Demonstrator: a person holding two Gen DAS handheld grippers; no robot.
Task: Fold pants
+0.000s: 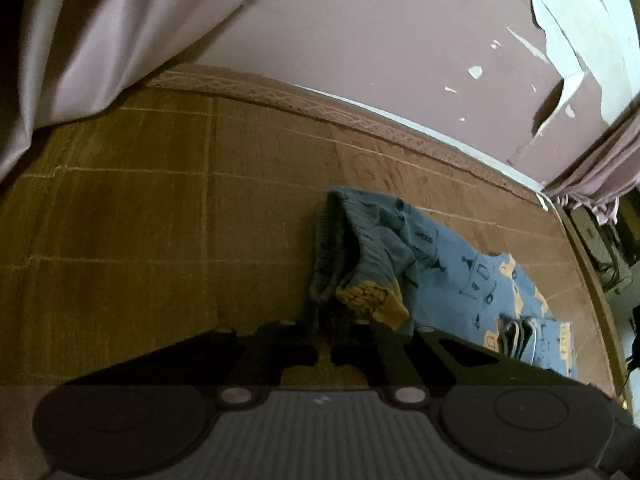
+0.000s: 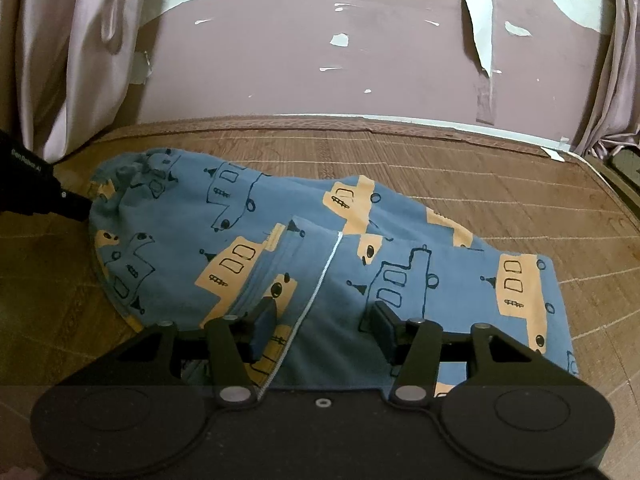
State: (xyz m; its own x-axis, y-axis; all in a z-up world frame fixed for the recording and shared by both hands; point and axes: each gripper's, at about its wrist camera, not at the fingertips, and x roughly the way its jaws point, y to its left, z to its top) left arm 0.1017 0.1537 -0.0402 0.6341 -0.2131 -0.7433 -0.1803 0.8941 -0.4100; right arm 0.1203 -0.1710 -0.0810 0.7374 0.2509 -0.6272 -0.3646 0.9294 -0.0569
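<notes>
We are working on a woven mat (image 1: 160, 200) that is lying against a mauve wall (image 2: 280, 60) with peeling paint; two curtains are hanging down, one at each side (image 2: 80, 52) (image 2: 624, 60), and nothing is lying between our grippers and the cloth. We are counting one pair of pants (image 2: 248, 248), blue with yellow and outlined trucks, and two grippers. The pants are lying doubled over on the mat, the gathered waistband toward our left. Our left gripper (image 1: 325, 350) is pinching the waistband edge, its fingers nearly pressed together on the cloth, with the rest of the pants stretching away to its right. Our right gripper (image 2: 322, 326) is hovering spread wide over the near edge of the pants, with a white seam (image 2: 320, 280) running between its fingers.
</notes>
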